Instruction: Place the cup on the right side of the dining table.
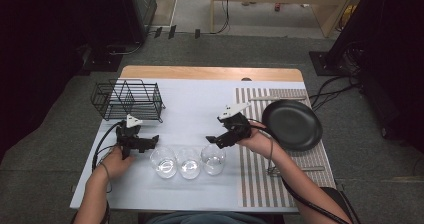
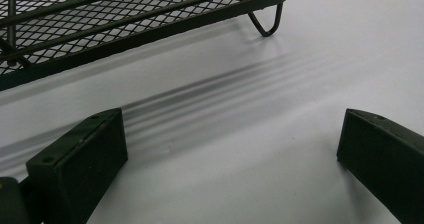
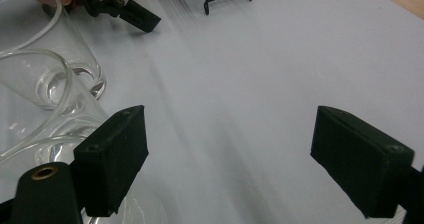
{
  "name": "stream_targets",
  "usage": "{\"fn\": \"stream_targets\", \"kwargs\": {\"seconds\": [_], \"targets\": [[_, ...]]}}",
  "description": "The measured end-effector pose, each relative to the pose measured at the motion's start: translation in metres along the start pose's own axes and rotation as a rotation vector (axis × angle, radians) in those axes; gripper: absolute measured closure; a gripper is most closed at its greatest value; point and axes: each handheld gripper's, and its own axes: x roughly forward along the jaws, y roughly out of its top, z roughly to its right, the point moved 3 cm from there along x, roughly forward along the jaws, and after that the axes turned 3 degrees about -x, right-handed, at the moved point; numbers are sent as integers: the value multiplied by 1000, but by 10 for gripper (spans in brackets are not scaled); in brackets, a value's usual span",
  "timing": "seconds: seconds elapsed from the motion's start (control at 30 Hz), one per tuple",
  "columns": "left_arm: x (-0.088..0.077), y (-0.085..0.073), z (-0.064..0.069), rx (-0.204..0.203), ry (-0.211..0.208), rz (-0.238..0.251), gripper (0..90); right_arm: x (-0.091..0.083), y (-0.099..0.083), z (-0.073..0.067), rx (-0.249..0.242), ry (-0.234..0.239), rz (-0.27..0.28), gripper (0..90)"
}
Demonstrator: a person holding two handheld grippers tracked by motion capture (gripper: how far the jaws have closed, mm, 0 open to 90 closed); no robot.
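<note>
Both grippers stand wide apart in the jaws and hold nothing. Right gripper [image 1: 216, 138] hovers just above the rightmost of three clear glasses [image 1: 213, 159], which stand in a row near the table's [image 1: 200, 104] front edge. Left gripper [image 1: 150, 143] sits just beside the leftmost glass. Behind it stands a black wire rack [image 1: 128, 100]; a black plate [image 1: 292, 124] lies on a striped mat [image 1: 255, 184]. No writing is readable.
</note>
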Motion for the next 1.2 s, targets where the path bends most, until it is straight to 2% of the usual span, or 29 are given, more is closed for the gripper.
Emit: {"fn": "stream_targets", "kwargs": {"seconds": [0.37, 0.6, 0.73, 0.8, 0.9, 1.2], "targets": [[0, 0, 0, -1, 0, 1, 0, -4, 6, -8, 4, 61, 20, 148], [0, 0, 0, -1, 0, 1, 0, -5, 8, -13, -1, 83, 27, 148], [0, 0, 0, -2, 0, 1, 0, -5, 9, -14, -10, 85, 30, 146], [0, 0, 0, 0, 0, 0, 0, -4, 9, -13, -14, 64, 31, 144], [0, 0, 0, -2, 0, 1, 0, -5, 9, -13, -14, 72, 34, 144], [0, 0, 0, 0, 0, 0, 0, -3, 12, -27, -45, 124, 39, 143]]}}
